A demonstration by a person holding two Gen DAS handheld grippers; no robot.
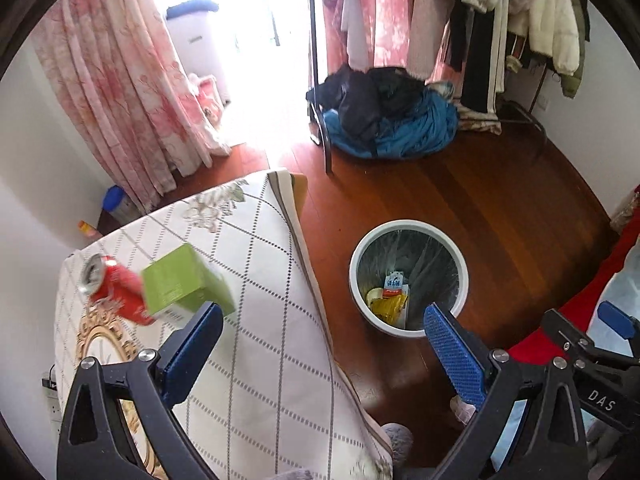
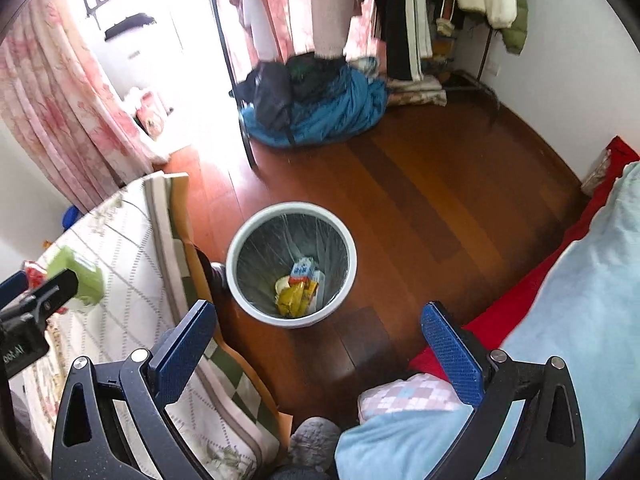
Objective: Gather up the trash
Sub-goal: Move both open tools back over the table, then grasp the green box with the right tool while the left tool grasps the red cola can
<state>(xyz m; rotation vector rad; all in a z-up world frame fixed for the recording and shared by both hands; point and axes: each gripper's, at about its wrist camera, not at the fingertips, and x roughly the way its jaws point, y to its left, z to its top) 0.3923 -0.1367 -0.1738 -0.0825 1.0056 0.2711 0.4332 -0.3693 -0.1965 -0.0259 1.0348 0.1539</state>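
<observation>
Both tools spread wide, empty; bin (image 2: 240,240) just beside table edge (image 2: 176,232).

Both wrist views look steeply down from above at the bin (image 1: 408,278) (image 2: 291,264) on the floor. Left view sits left of it, over the table (image 1: 260,320); right view nearly centres it. Both share bin and table edge.
</observation>
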